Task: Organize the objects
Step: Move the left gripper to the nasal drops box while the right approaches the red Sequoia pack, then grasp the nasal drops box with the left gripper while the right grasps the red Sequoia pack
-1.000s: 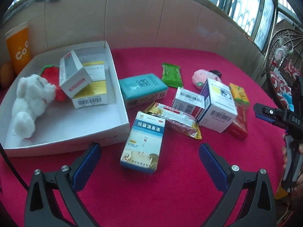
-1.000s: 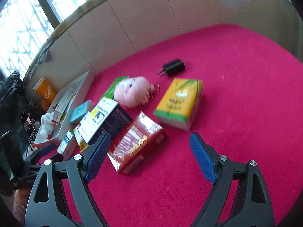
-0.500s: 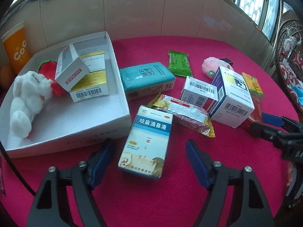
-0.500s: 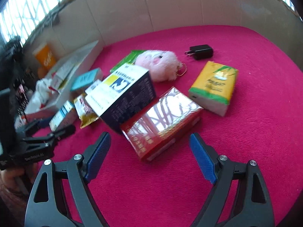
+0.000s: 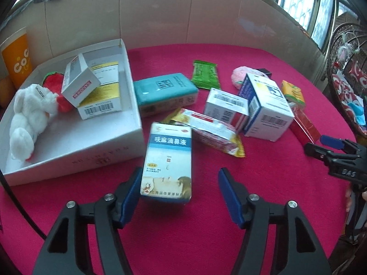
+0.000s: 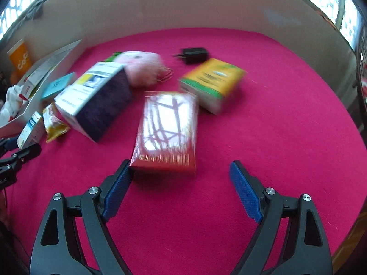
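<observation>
— Since a second ago, both tools are seen brought closer: the left gripper is now set around the near end of the blue-and-white nasal-drops box.

— Is anything gripped?

— Nothing yet. The jaws are held wide, one blue pad just beside the box, which lies flat on the red cloth beside the white tray. The right gripper is likewise spread, its left pad beside the red packet, which is blurred.
</observation>
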Motion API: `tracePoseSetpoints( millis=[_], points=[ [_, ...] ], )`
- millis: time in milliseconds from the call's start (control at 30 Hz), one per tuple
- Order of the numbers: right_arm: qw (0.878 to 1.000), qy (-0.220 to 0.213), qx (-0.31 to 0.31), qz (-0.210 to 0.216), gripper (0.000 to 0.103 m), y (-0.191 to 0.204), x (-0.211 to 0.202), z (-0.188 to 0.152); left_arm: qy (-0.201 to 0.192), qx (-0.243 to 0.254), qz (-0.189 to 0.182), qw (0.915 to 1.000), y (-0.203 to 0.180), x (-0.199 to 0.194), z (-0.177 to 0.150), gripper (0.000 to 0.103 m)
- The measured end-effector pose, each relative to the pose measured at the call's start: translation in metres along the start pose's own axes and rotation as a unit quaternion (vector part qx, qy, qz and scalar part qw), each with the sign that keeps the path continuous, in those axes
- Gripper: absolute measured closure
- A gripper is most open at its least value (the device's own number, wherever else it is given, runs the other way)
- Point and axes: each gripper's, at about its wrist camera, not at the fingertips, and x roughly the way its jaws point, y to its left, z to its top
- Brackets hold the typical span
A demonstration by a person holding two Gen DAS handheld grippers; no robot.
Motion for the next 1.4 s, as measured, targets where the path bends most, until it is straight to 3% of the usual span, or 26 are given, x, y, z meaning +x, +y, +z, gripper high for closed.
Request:
tracePoseSetpoints(
  millis=[100, 367, 533, 600, 633, 667, 800, 967, 1400],
  points=[
    [1.0, -0.005, -0.004, 0.021, 0.017, -0.005, -0.005, 0.002, -0.001, -0.005, 0.006, 1.0, 0.001, 0.004, 0.005, 0.037],
    [0.996, -0.023, -0.082, 0.008, 0.017, 0.039, 0.013, 0.025, 0.008, 0.008, 0.026, 0.9996, -0.005, 0.004, 0.004, 0.037],
    [0.997, -0.016, -0.071, 0.008, 0.019, 0.035, 0.021, 0.023, 0.006, 0.011, 0.032, 0.9994, -0.007, 0.006, 0.003, 0.038],
    [0.998, -0.016, -0.062, 0.018, 0.033, 0.029, 0.02, 0.021, 0.001, 0.004, 0.039, 0.9992, -0.012, 0.008, 0.004, 0.052],
    [0.998, -0.019, -0.062, 0.018, 0.04, 0.028, 0.018, 0.02, -0.001, -0.002, 0.042, 0.9991, -0.009, 0.007, 0.004, 0.064],
    [0.998, -0.022, -0.062, 0.02, 0.049, 0.027, 0.017, 0.02, -0.004, -0.009, 0.039, 0.9992, -0.007, 0.006, 0.004, 0.067],
    [0.998, -0.027, -0.054, 0.032, 0.049, 0.023, 0.014, 0.018, -0.01, -0.022, 0.022, 0.9995, -0.002, 0.003, -0.001, 0.067],
    [0.998, -0.031, -0.048, 0.034, 0.05, 0.021, 0.012, 0.018, -0.025, 0.014, 0.034, 0.999, -0.017, -0.001, -0.005, 0.067],
    [0.998, -0.044, -0.022, 0.039, 0.05, 0.014, 0.011, 0.02, -0.065, -0.001, 0.057, 0.9962, -0.017, -0.017, -0.008, 0.067]
  ],
)
